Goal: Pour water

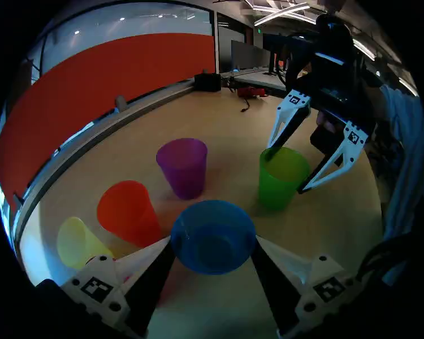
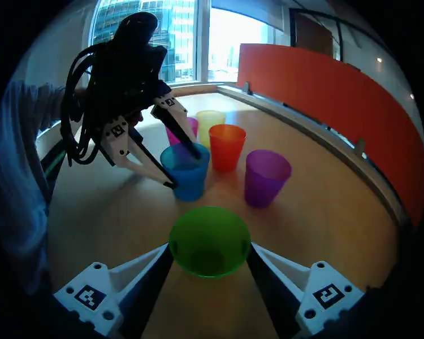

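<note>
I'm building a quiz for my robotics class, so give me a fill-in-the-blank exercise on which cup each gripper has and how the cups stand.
The left gripper has its fingers on either side of the ___.
The right gripper has its fingers on either side of the ___.
Between the yellow cup and the purple cup stands the ___.
Missing: blue cup; green cup; orange cup.

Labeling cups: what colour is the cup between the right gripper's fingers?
A green translucent plastic cup; clearest in right gripper view.
</note>
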